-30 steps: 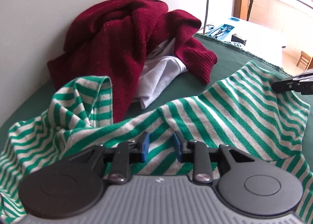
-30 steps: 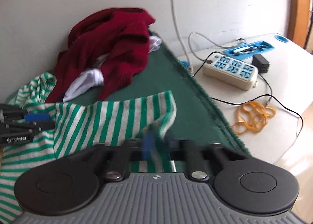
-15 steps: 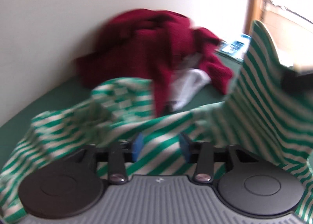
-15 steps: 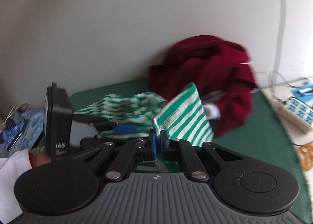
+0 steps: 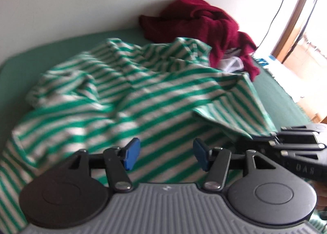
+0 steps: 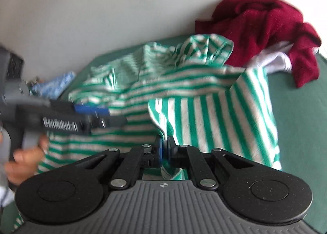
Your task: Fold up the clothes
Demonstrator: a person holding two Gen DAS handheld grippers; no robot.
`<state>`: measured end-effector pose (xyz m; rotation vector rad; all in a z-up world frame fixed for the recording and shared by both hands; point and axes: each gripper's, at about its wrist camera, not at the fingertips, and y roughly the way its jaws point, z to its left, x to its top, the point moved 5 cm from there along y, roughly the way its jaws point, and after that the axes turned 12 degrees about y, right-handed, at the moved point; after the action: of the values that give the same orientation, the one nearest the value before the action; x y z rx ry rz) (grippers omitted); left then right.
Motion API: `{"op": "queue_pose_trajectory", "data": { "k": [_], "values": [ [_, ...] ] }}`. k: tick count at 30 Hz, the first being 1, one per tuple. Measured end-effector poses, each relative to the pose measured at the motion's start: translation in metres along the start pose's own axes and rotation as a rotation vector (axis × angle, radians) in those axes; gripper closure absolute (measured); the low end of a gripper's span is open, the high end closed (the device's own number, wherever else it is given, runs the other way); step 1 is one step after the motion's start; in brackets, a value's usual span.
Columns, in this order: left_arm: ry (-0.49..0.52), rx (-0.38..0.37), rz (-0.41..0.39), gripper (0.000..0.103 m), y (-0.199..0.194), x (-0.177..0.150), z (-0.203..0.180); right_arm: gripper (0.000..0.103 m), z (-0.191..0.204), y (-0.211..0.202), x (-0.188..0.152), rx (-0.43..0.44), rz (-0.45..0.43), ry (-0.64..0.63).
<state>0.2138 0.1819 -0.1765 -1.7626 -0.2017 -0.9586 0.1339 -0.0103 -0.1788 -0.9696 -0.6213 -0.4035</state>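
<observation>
Striped shirt point(image 5: 130, 99) now folded over; left gripper point(image 5: 165, 156) released.

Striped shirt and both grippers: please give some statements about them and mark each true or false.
1. The right gripper is shut on the striped shirt. True.
2. The left gripper is shut on the shirt. False: its jaws stand open, holding nothing.
3. The red sweater lies near the wall. True.
4. The striped shirt is neatly folded. False: it lies rumpled on the green cloth.
</observation>
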Motion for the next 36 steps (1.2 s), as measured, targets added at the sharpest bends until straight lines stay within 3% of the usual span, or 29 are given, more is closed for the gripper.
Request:
{"op": "queue_pose_trajectory", "data": {
  "k": [3,12,14,18,21,23,27,30,32,33,35,36],
  "values": [
    [-0.062,-0.088,-0.02,0.035,0.009,0.012,-0.01,0.098,0.003,-0.001,0.001,-0.019,-0.021,-0.052],
    [-0.15,-0.163,0.044,0.031,0.041,0.034,-0.024,0.098,0.009,-0.003,-0.007,-0.073,-0.068,-0.205],
    [-0.155,-0.175,0.038,0.031,0.039,0.036,-0.027,0.098,0.009,-0.003,-0.008,-0.084,-0.076,-0.237],
    [-0.13,-0.174,0.01,0.017,0.028,0.038,-0.032,0.098,0.009,-0.002,-0.01,-0.1,-0.083,-0.273],
    [-0.121,-0.159,0.014,0.017,0.028,0.038,-0.034,0.098,0.012,0.002,-0.012,-0.083,-0.071,-0.273],
    [-0.13,-0.157,0.036,0.021,0.035,0.038,-0.033,0.098,0.017,0.003,-0.016,-0.08,-0.067,-0.288],
    [-0.157,-0.17,0.089,0.057,0.055,0.034,-0.038,0.098,0.022,0.005,-0.02,-0.091,-0.064,-0.305],
    [-0.167,-0.187,0.076,0.066,0.055,0.035,-0.042,0.097,0.019,0.005,-0.019,-0.096,-0.054,-0.298],
    [-0.144,-0.166,0.068,0.085,0.054,0.039,-0.046,0.096,0.015,0.005,-0.019,-0.093,-0.033,-0.271],
    [-0.133,-0.157,0.065,0.097,0.054,0.041,-0.048,0.087,0.012,0.004,-0.018,-0.093,-0.032,-0.251],
    [-0.115,-0.151,0.066,0.098,0.054,0.045,-0.052,0.07,0.008,0.005,-0.018,-0.117,-0.038,-0.228],
    [-0.111,-0.169,0.059,0.097,0.053,0.047,-0.054,0.07,0.007,0.005,-0.018,-0.124,-0.039,-0.22]
  ]
}}
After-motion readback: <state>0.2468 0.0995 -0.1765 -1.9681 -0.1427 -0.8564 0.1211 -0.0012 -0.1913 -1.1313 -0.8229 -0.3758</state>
